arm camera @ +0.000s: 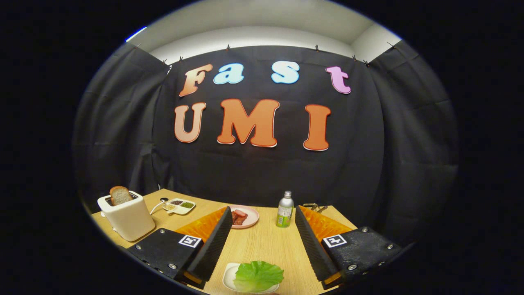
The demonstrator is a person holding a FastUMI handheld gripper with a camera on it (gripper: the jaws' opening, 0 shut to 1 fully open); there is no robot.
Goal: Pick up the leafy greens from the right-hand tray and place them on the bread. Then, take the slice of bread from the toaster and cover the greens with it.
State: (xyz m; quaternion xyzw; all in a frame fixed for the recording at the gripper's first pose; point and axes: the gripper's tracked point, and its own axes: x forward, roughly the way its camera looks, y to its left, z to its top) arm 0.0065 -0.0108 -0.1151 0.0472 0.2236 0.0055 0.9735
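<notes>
A green lettuce leaf lies low between my two fingers, on a white dish; what is under the leaf is hidden. My gripper is open and wide, with nothing held, and its black ribbed pads stand either side of the leaf, apart from it. Off to the left beyond the left finger, a white toaster stands on the wooden table with a browned bread slice sticking up out of its slot.
A pink plate with reddish meat pieces sits just beyond the left fingertip. A small green-labelled bottle stands upright by the right fingertip. A white divided condiment dish lies behind the toaster, near a cable. A metal clip lies at the table's back right.
</notes>
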